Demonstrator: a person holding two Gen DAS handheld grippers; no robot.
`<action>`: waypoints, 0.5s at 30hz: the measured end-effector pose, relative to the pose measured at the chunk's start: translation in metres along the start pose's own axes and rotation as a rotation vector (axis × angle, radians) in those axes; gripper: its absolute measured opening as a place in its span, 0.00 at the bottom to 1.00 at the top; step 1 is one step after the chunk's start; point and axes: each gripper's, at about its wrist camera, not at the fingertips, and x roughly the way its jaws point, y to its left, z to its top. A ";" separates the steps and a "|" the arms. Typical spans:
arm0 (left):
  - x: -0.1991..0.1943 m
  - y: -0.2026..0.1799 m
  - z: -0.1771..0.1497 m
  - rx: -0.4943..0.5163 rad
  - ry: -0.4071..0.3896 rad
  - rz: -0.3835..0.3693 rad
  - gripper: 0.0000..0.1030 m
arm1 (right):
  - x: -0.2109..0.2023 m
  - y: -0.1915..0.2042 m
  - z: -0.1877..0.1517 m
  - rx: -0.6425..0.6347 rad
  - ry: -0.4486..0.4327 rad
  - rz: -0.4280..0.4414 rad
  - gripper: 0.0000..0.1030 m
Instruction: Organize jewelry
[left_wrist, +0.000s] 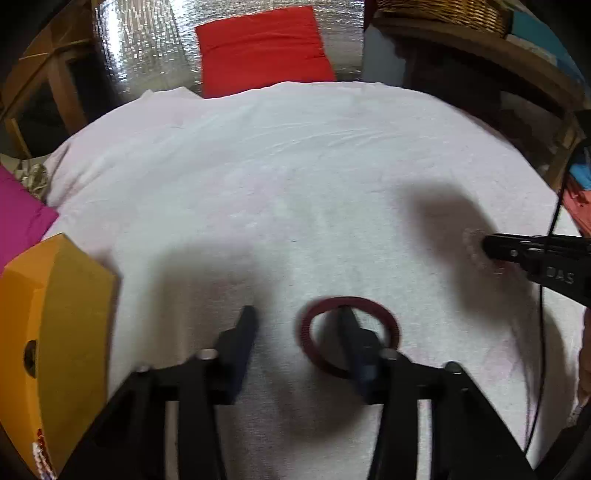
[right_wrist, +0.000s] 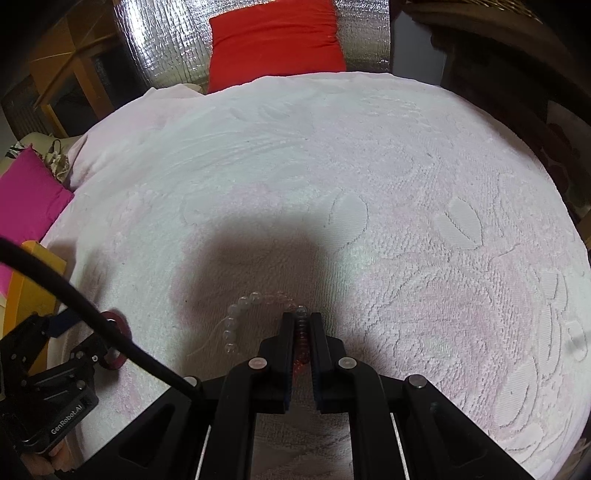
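A dark red bangle (left_wrist: 349, 336) lies on the white textured towel (left_wrist: 295, 177), looped around the right finger of the left gripper (left_wrist: 297, 317); that finger passes through the ring, and the jaws stand wide apart, gripping nothing. In the right wrist view the same bangle (right_wrist: 117, 341) shows at the left gripper's tip, partly hidden behind a black cable (right_wrist: 92, 310). To its right, a clear beaded bracelet (right_wrist: 242, 319) rests on the towel, curving up to the right gripper (right_wrist: 300, 319), whose jaws are closed on the bracelet's reddish beaded stretch. A yellow box (left_wrist: 62, 332) sits at the towel's left edge, beside a magenta cushion (left_wrist: 18, 218). A red cushion (left_wrist: 262, 48) leans against silver foil sheeting (left_wrist: 147, 40) beyond the towel's far edge.
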 end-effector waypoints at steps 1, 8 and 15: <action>0.000 -0.001 0.001 0.002 -0.003 -0.014 0.27 | 0.000 0.000 0.000 0.000 -0.001 -0.001 0.10; -0.004 -0.002 0.003 -0.006 -0.020 -0.057 0.09 | -0.002 0.000 0.002 0.003 -0.011 0.007 0.08; -0.024 0.005 0.004 -0.040 -0.067 -0.040 0.08 | -0.010 0.003 0.003 0.017 -0.030 0.047 0.08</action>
